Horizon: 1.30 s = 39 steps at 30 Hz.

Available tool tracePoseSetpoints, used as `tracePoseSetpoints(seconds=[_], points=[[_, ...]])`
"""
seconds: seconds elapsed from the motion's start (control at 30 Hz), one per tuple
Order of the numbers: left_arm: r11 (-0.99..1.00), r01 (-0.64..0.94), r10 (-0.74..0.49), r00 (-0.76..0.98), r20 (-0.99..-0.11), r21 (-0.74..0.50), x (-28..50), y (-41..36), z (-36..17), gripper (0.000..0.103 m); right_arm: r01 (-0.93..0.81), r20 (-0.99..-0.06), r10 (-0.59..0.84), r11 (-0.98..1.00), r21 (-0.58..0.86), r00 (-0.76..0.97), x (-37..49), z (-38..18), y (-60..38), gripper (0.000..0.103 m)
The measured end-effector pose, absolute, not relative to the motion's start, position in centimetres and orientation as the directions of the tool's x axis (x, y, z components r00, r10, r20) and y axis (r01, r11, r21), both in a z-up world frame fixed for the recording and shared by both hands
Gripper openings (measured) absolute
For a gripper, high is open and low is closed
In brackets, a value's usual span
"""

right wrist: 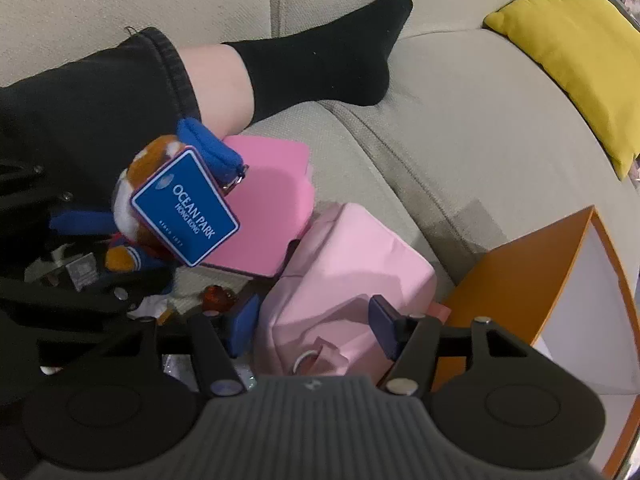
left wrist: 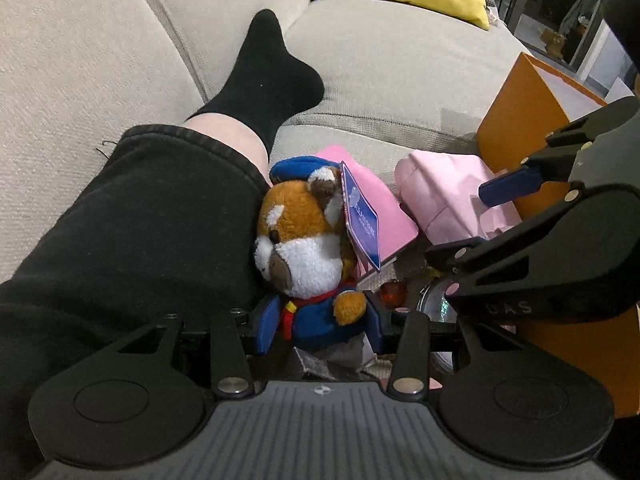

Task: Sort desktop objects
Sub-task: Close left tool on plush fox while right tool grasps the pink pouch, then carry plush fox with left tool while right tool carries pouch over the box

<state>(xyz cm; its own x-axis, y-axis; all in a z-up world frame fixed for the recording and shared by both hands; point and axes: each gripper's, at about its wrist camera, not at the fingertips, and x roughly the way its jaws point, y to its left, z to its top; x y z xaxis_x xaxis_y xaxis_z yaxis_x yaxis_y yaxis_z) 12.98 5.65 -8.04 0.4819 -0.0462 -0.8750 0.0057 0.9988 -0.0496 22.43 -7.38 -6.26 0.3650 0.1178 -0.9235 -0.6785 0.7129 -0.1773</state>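
My left gripper (left wrist: 320,330) is shut on a red panda plush toy (left wrist: 308,240) in a blue cap and jacket, with a blue "Ocean Park" tag (left wrist: 360,216). The toy also shows in the right wrist view (right wrist: 136,208), its tag (right wrist: 186,208) facing the camera. My right gripper (right wrist: 312,324) is open, its blue pads either side of a pale pink soft pouch (right wrist: 344,280); I cannot tell if they touch it. The pouch (left wrist: 452,196) and a pink box (left wrist: 380,208) lie behind the toy. The right gripper also shows in the left wrist view (left wrist: 508,184).
An orange box (right wrist: 540,272) with a white inside stands at the right. A person's leg in black trousers and a black sock (left wrist: 264,76) rests on the beige sofa (left wrist: 380,60). A yellow cushion (right wrist: 576,52) lies far right. Small clutter, an amber bead (left wrist: 394,294), lies below.
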Motion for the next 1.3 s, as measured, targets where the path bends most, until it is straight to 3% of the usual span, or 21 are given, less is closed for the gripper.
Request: tracePoseSetpoints(seconds=[0.07, 0.27, 0.43, 0.67, 1.03, 1.3], points=[[0.999, 0.007, -0.047, 0.480, -0.876, -0.050, 13.0, 5.7, -8.3, 0.051, -0.686, -0.924, 0.107, 0.702, -0.192, 0.368, 22.4, -6.4, -7.2, 0.061], [0.999, 0.006, -0.044, 0.488, -0.871, -0.047, 13.1, 5.5, -8.7, 0.052, -0.700, -0.911, 0.127, 0.684, -0.206, 0.392, 21.4, -5.6, -7.3, 0.040], [0.998, -0.001, -0.059, 0.495, -0.867, -0.069, 13.0, 5.7, -8.6, 0.045, -0.690, -0.887, 0.171, 0.695, -0.200, 0.429, 20.4, -3.5, -8.4, 0.029], [0.998, -0.032, -0.033, 0.533, -0.845, -0.059, 12.3, 5.7, -7.5, 0.039, -0.673, -0.821, 0.302, 0.729, -0.128, 0.484, 19.1, 0.5, -10.7, 0.027], [0.998, -0.055, 0.018, 0.665, -0.746, -0.024, 11.0, 5.6, -1.5, 0.038, -0.601, -0.666, 0.447, 0.799, -0.002, 0.597, 17.6, 6.5, -16.1, 0.027], [0.992, 0.073, -0.125, 0.715, -0.688, -0.105, 10.7, 2.9, 2.7, 0.038, -0.479, -0.636, 0.380, 0.878, 0.018, 0.672, 17.2, 6.9, -21.8, 0.028]])
